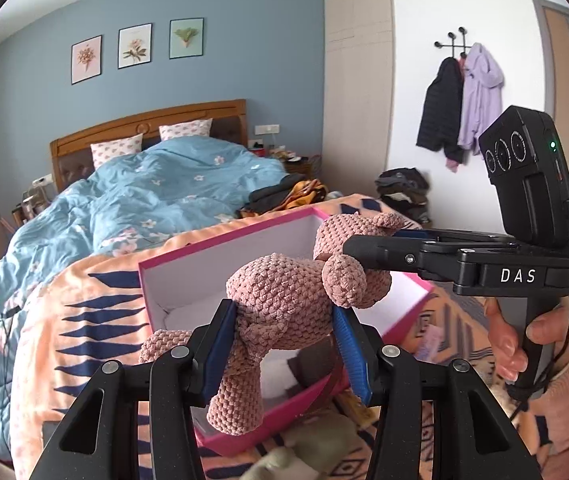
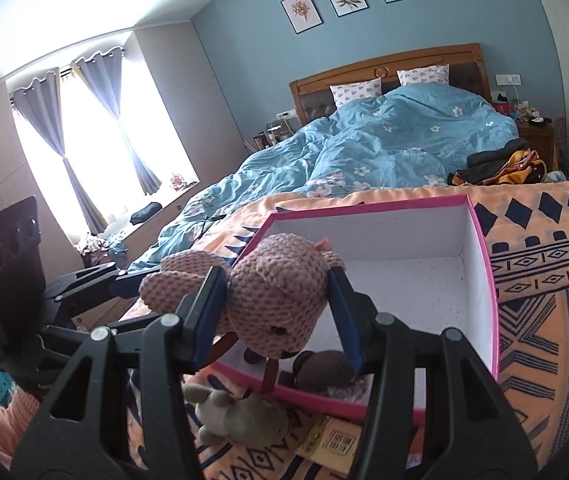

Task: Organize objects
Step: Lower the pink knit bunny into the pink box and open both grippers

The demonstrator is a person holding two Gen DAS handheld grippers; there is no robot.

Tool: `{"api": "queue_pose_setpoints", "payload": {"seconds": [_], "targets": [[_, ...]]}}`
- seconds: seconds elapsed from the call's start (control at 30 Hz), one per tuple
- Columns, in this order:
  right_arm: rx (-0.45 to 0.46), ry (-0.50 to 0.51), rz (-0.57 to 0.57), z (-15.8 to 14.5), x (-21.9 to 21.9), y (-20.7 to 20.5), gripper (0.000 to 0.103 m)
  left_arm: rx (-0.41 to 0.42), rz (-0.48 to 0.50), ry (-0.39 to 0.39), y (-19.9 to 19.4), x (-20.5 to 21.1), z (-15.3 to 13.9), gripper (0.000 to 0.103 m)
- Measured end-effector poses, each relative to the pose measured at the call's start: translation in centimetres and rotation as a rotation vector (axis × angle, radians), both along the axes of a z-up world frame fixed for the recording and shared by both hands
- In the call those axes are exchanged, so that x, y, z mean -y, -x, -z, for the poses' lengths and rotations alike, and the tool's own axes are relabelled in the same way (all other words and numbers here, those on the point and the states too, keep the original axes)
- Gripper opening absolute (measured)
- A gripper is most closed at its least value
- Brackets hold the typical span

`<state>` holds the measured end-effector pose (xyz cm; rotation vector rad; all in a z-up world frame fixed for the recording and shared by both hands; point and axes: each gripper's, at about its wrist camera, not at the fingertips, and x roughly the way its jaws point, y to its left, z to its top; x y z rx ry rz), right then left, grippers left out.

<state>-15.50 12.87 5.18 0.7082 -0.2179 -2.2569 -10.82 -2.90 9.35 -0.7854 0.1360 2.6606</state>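
A pink crocheted teddy bear (image 1: 284, 292) hangs in the air over an open pink box (image 1: 224, 240) with a white inside. My left gripper (image 1: 284, 340) is shut on the bear's body, blue pads pressing both sides. My right gripper (image 1: 368, 242) comes in from the right, held by a hand, and is shut on the bear's head. In the right wrist view the bear's head (image 2: 276, 292) sits between the right gripper's (image 2: 276, 308) pads above the box (image 2: 364, 205). The left gripper (image 2: 132, 280) reaches in from the left.
The box lies on an orange patterned blanket (image 2: 544, 280) at the foot of a bed with a blue duvet (image 2: 384, 148). A brown plush (image 2: 324, 368) lies inside the box. A grey-green plush (image 2: 236, 412) and a yellow card (image 2: 332, 440) lie before it. Clothes (image 2: 500, 164) are piled behind.
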Motion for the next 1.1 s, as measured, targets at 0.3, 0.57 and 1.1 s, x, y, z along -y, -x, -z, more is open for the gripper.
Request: {"api": "queue_pose_setpoints", "payload": {"seconds": [0.3,0.57,1.1], "targets": [[0.06,-0.031,0.024,2.3,1.7,3.7,0.055,0.092,-0.041,0.03,5.0,0.7,2.9,0.05],[0.141,-0.122,0.005,5.8,3.6,5.5,0.055,0.183,-0.082,0.055,7.4,1.2,6.3,0.049],[0.134,-0.179,0.056,6.8,2.1,4.8,0.055,0.094,-0.131,0.077,4.8,0.6,5.9,0.071]]}}
